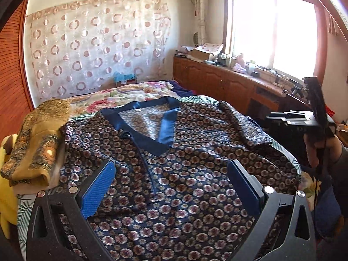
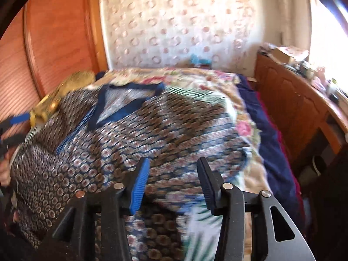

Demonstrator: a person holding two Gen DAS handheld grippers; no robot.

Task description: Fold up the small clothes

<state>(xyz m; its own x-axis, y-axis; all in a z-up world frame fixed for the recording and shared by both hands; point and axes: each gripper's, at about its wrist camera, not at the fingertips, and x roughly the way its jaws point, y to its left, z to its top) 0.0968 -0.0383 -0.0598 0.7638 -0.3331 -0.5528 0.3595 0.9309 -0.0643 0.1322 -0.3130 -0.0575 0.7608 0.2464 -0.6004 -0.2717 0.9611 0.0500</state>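
A dark blue patterned shirt (image 1: 174,163) with a plain blue V-collar (image 1: 165,130) lies spread face up on the bed. My left gripper (image 1: 171,178) hovers over its lower front, open wide and empty. The right gripper also shows at the right edge of the left wrist view (image 1: 291,117), held off the bed's right side. In the blurred right wrist view the right gripper (image 2: 174,182) is open and empty above the shirt's (image 2: 97,143) right side, and the left gripper (image 2: 15,119) shows at the far left.
A folded yellow-brown garment (image 1: 37,143) lies on a stack at the shirt's left. A floral quilt (image 1: 130,95) covers the bed beyond. A wooden cabinet (image 1: 217,80) with clutter runs along the right under the window. A wooden wardrobe (image 2: 54,43) stands left.
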